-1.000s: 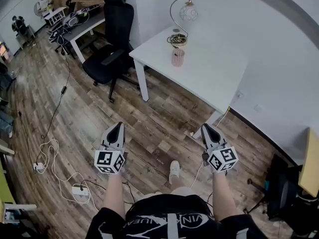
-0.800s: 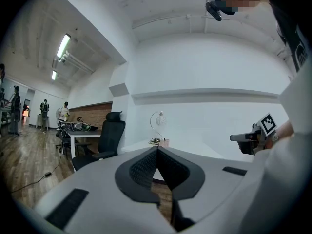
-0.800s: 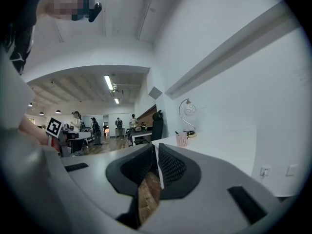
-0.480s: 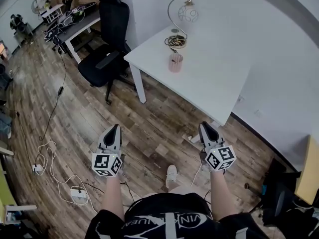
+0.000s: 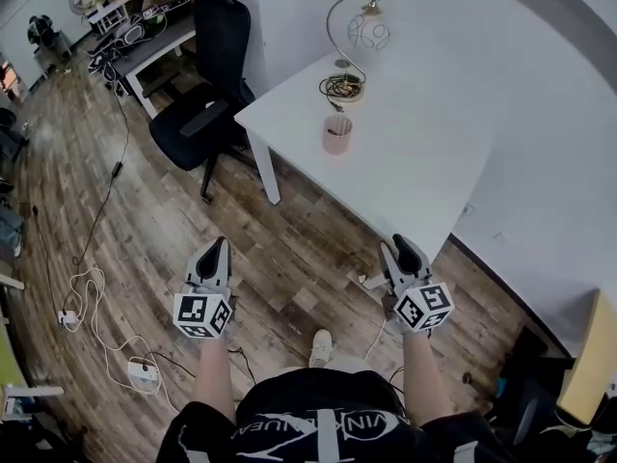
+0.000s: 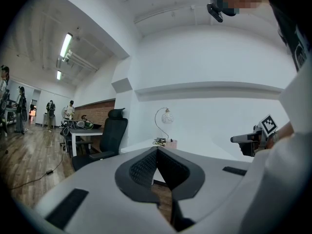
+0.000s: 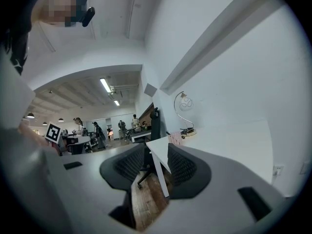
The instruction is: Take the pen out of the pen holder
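Now, head view: pen holder (image 5: 336,134) near the table (image 5: 415,162) edge, at 12 o'clock, well apart from me; pen too small to see.
Left gripper view: left gripper (image 6: 157,150) fingers pressed together, empty.
Right gripper view: right gripper (image 7: 157,154) has just been opening, fingers spread, nothing between them; holder at 1 o'clock.
Approach: I should go in level, then descend over the rim.

The head view looks steeply down from above the person onto the wooden floor (image 5: 145,210), with the left gripper (image 5: 217,251) and the right gripper (image 5: 400,249) low in frame and the white table (image 5: 415,152) farther ahead. Each gripper view sits close behind its own jaws and faces level toward that table — all three views share it, the lamp (image 5: 367,33) and the black chair (image 5: 207,114).
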